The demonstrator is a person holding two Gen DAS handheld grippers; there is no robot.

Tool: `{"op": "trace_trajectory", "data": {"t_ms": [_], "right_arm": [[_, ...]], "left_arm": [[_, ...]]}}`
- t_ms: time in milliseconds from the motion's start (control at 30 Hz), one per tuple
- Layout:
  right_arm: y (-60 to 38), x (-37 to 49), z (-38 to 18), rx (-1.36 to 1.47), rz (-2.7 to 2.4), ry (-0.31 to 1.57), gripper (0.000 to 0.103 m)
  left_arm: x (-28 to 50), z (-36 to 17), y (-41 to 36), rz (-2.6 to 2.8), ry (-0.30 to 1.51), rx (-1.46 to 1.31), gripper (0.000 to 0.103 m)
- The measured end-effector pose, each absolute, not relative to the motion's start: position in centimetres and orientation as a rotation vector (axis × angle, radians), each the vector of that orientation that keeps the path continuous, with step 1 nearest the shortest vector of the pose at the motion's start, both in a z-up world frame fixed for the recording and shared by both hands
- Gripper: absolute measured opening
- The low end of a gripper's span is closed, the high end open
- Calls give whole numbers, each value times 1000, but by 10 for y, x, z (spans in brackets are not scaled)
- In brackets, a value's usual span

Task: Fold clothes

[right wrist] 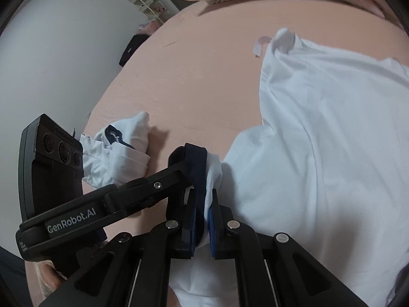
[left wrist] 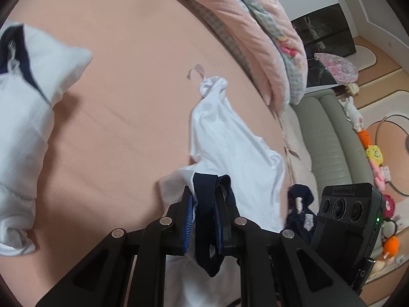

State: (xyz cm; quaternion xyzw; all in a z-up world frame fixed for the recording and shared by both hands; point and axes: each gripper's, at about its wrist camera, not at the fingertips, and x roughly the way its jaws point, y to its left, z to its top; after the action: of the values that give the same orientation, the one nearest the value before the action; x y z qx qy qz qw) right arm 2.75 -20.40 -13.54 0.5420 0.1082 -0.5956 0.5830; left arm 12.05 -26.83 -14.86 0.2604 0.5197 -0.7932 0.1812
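A white shirt [left wrist: 225, 133] with navy trim [left wrist: 204, 192] lies stretched across the pink bed sheet [left wrist: 115, 102]. My left gripper [left wrist: 204, 204] is shut on the navy trim at the shirt's near end. In the right wrist view the same white shirt [right wrist: 319, 128] spreads to the right. My right gripper [right wrist: 203, 212] is shut on a bunch of its white fabric right beside the navy trim [right wrist: 199, 168]. The left gripper [right wrist: 189, 161] reaches in from the left and touches that same spot. Both grippers sit close together at the shirt's near edge.
A second white garment with a navy collar [left wrist: 25, 102] lies crumpled on the sheet [right wrist: 120, 148]. A pink quilt [left wrist: 242, 25] is piled at the far side. A navy garment [left wrist: 299, 204] hangs at the bed's edge, beside a sofa [left wrist: 327, 140] with plush toys.
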Motion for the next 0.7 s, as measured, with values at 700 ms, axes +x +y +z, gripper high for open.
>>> {"op": "trace_trajectory", "data": {"t_ms": [700], "right_arm": [[-219,39,-84,1203,-1340,204,5]], "left_arm": [[130,-93,-279,-2300,1410,660,13]]}}
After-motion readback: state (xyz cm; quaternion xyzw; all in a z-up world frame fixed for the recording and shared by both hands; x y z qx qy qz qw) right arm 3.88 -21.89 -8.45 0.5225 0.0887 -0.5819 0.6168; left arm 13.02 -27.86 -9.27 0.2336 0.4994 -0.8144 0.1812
